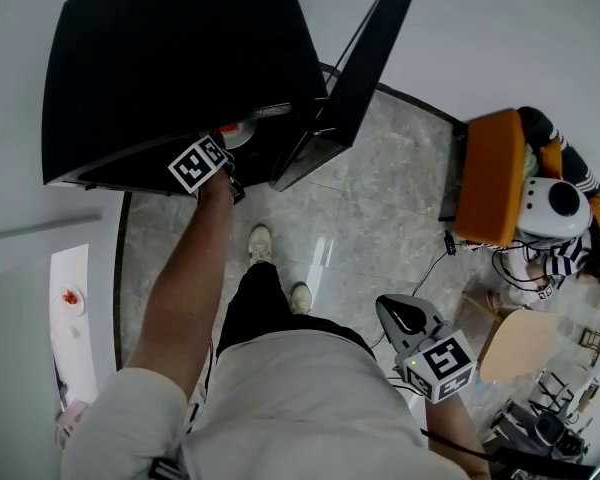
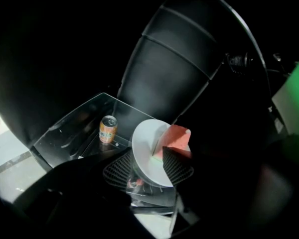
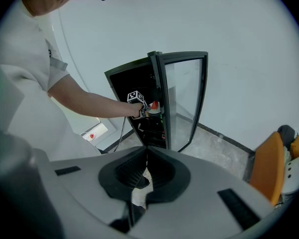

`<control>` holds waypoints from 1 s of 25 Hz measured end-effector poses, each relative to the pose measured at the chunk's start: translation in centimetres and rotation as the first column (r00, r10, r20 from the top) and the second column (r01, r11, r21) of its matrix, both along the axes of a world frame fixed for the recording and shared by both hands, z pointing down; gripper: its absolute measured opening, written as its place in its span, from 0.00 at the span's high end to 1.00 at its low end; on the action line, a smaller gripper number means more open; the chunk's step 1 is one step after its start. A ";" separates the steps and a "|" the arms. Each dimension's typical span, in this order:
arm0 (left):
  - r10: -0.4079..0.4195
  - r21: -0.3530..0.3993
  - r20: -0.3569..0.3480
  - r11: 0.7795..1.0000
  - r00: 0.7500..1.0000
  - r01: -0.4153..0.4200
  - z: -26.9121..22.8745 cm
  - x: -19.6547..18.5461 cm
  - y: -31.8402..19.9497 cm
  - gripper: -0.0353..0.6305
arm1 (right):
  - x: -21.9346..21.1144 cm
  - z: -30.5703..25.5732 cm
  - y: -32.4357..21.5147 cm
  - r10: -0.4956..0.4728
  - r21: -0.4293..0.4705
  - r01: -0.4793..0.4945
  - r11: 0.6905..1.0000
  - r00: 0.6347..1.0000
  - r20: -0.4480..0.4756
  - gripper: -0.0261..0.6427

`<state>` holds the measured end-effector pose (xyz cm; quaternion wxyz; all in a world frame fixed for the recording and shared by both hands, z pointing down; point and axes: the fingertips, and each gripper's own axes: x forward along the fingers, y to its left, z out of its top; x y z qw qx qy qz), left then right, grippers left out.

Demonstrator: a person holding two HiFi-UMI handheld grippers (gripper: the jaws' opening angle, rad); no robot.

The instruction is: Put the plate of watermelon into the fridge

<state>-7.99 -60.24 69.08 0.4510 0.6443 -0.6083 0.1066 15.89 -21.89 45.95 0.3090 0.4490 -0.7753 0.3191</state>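
A white plate (image 2: pixel 145 151) with a red watermelon wedge (image 2: pixel 175 139) rests on a glass shelf (image 2: pixel 72 133) inside the black fridge (image 1: pixel 180 58). The fridge's glass door (image 1: pixel 360 68) stands open. My left gripper (image 2: pixel 147 169) reaches into the fridge; its jaws stand apart with the plate's near rim between the meshed pads (image 2: pixel 178 167), which do not press on it. From the head view this gripper (image 1: pixel 220 163) is at the fridge opening, next to the plate (image 1: pixel 238 133). My right gripper (image 3: pixel 147 151) hangs low at my right side, shut with nothing in it, facing the fridge (image 3: pixel 139 83).
An orange drink can (image 2: pixel 107 129) stands on the same shelf, left of the plate. An orange chair (image 1: pixel 490 178) with a panda toy (image 1: pixel 558 206) sits right of the fridge, with cables on the stone floor. A white counter (image 1: pixel 70 298) lies at the left.
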 end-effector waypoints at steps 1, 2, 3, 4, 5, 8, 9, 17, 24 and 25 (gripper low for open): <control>0.004 0.002 -0.002 1.000 1.000 -0.004 0.0 0.1 -0.1 0.67 | 0.0 0.1 -0.2 0.000 0.002 0.000 1.000 1.000 0.000 0.94; 0.006 0.003 -0.004 1.000 1.000 -0.006 0.0 0.1 -0.2 0.67 | 0.1 0.3 -0.3 0.000 0.005 0.000 1.000 1.000 0.001 0.94; 0.008 0.004 -0.006 1.000 1.000 -0.008 0.1 0.2 -0.3 0.67 | 0.0 0.5 -0.5 -0.002 0.008 0.002 1.000 1.000 0.001 0.94; 0.010 0.006 -0.010 1.000 1.000 -0.009 0.1 0.2 -0.4 0.67 | 0.0 0.7 -0.8 -0.004 0.013 0.004 1.000 1.000 0.002 0.94; 0.012 0.010 -0.014 1.000 1.000 -0.012 0.1 0.3 -0.5 0.67 | 0.0 0.8 -1.1 -0.006 0.018 0.006 1.000 1.000 0.003 0.94; 0.030 0.025 -0.026 0.999 0.999 -0.029 0.1 0.7 -0.8 0.68 | -0.2 1.6 -1.9 -0.013 0.029 0.013 0.999 1.000 0.010 0.94; 0.037 0.029 -0.030 0.999 0.999 -0.037 0.1 1.0 -1.0 0.68 | -0.1 1.9 -2.3 -0.015 0.034 0.014 0.999 1.000 0.011 0.94; 0.108 0.054 -0.070 0.993 0.992 -0.104 1.2 2.9 -0.2 0.68 | 1.0 4.8 -5.4 -0.042 0.076 0.041 0.996 0.999 0.006 0.94; 0.156 0.149 -0.067 0.978 0.985 -0.145 -9.6 1.7 16.0 0.76 | 0.3 0.7 4.3 -0.162 0.180 0.147 0.973 0.984 0.072 0.94; 0.174 0.161 -0.069 0.974 0.982 -0.161 -10.7 1.6 18.0 0.79 | -0.1 0.8 5.2 -0.180 0.185 0.163 0.969 0.980 0.080 0.94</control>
